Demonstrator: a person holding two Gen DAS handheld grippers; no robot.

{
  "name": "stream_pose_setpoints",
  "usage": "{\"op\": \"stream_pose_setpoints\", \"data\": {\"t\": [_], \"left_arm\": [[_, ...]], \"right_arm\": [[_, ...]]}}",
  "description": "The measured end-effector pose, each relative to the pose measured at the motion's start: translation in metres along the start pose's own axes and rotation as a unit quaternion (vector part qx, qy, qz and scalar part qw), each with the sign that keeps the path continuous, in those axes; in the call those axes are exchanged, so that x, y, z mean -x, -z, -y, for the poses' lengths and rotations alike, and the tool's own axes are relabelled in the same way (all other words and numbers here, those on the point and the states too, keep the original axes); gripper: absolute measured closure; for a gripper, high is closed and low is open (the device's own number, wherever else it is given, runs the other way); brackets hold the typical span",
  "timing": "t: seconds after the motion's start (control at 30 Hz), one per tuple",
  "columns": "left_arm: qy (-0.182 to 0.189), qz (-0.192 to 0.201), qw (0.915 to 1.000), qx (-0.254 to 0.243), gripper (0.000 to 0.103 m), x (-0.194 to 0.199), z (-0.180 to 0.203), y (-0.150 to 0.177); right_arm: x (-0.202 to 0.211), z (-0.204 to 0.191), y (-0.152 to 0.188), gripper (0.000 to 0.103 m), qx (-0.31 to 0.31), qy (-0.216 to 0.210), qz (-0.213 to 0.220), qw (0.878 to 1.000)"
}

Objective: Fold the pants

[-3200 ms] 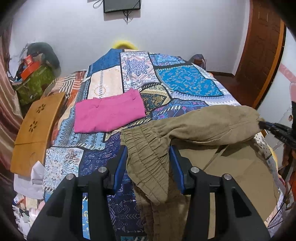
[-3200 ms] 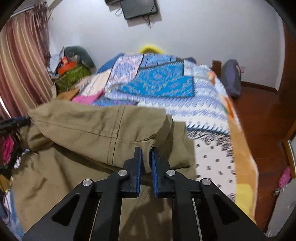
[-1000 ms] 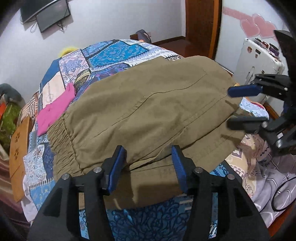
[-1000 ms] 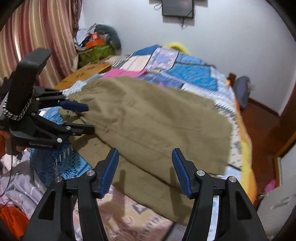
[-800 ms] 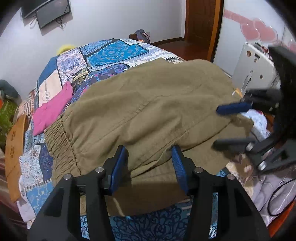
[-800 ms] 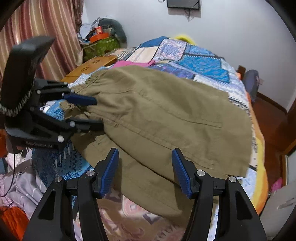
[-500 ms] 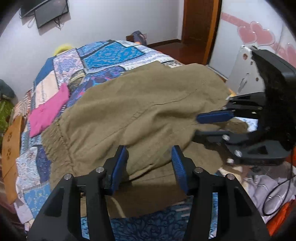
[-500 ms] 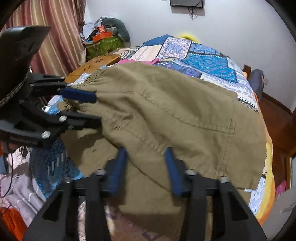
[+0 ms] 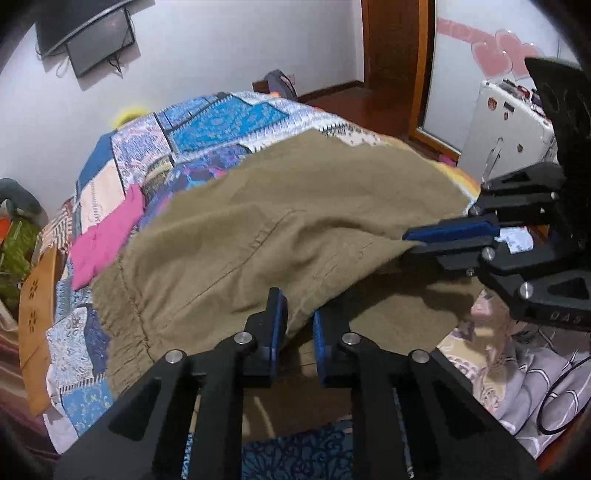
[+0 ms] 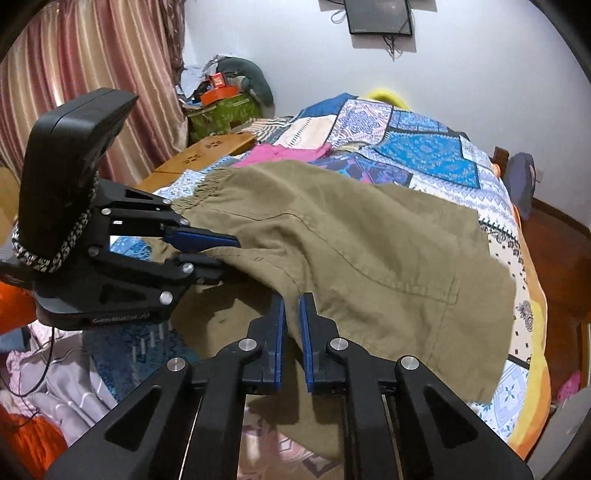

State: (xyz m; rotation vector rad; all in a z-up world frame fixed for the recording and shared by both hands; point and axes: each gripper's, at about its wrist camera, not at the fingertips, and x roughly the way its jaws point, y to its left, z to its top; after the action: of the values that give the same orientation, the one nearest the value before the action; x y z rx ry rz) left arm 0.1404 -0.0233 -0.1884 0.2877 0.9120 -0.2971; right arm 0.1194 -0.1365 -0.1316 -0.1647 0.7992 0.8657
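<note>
Lying across the near end of a patchwork bedspread (image 9: 207, 125), the olive-khaki pants (image 9: 295, 221) are folded over themselves, with the gathered elastic waistband (image 9: 122, 295) toward the left side of the bed and the upper layer's near edge lifted off the layer beneath.

The left gripper (image 9: 297, 317) has the raised fold edge between its blue pads; its jaws are closing, and the cloth already looks pinched between them, the pads standing close with the fabric bunching where it enters. In the right wrist view the same gripper (image 10: 218, 254) comes in from the left, its fingers nipping the pants' near edge just beside the waistband.

The right gripper (image 10: 291, 314) has its pads pressed nearly together on the same folded edge, farther along toward the leg ends; a thin tuck of fabric runs down between them. From the left wrist view it (image 9: 417, 240) reaches in from the right and clamps the edge, which stretches taut between the two tools.

A folded pink garment (image 9: 107, 243) lies on the bedspread beyond the waistband, apart from the pants. A wooden board (image 10: 207, 151) with flower cut-outs leans by the bed's left side, near a striped curtain (image 10: 74, 74). A dark screen (image 10: 380, 16) hangs on the far wall.
</note>
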Motion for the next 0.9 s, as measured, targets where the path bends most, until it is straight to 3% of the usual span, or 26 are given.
{"op": "stream_pose_setpoints", "data": {"t": [0.4, 0.63, 0.9], "left_arm": [[0.011, -0.001, 0.9999, -0.004, 0.089, 0.024, 0.022, 0.02], [0.021, -0.037, 0.999, 0.012, 0.087, 0.013, 0.025, 0.03], [0.055, -0.021, 0.9971, 0.05, 0.084, 0.045, 0.005, 0.027]], "right_arm": [[0.02, -0.011, 0.015, 0.095, 0.002, -0.014, -0.006, 1.0], [0.009, -0.005, 0.024, 0.088, -0.031, -0.033, -0.053, 0.998], [0.028, -0.006, 0.013, 0.086, -0.03, -0.02, -0.023, 0.999]]}}
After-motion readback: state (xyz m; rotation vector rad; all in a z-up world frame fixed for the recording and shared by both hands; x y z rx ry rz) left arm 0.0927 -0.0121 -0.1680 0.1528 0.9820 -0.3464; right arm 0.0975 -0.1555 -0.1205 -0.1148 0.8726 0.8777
